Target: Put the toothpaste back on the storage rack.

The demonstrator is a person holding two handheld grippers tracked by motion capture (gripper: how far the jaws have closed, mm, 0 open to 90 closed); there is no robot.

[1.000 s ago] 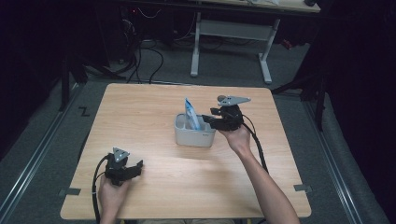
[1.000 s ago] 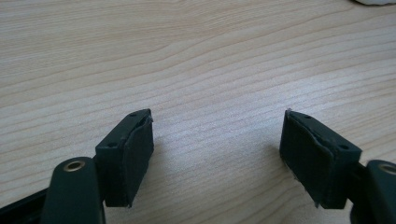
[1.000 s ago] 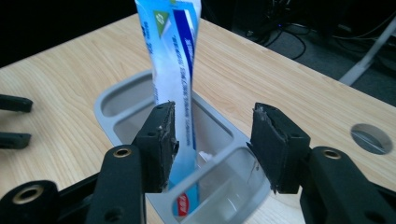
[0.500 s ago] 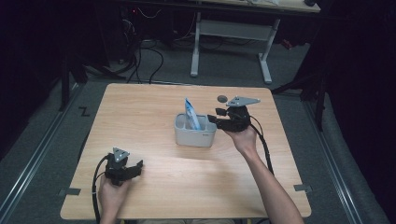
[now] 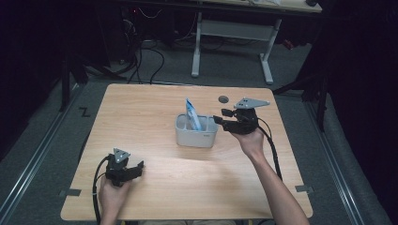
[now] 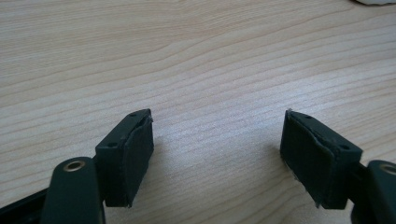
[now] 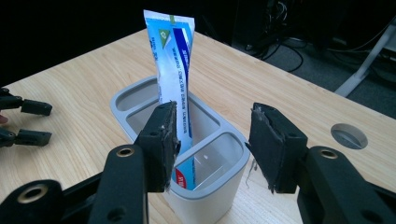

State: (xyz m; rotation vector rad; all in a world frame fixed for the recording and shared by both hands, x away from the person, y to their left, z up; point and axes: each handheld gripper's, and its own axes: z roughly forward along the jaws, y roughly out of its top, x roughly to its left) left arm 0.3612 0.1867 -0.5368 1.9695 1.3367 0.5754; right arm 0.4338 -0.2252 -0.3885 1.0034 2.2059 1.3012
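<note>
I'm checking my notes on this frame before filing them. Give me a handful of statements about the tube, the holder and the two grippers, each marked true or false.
1. The blue and white tube stands upright in the grey holder. True.
2. The right gripper is clamped on the tube. False: its jaws stand apart with nothing between the pads, beside the holder.
3. The left gripper rests open with nothing between its jaws over the wooden table. True.
4. The holder lies tipped on its side. False: it stands upright on the table.
5. The holder has more than one compartment. True.
</note>
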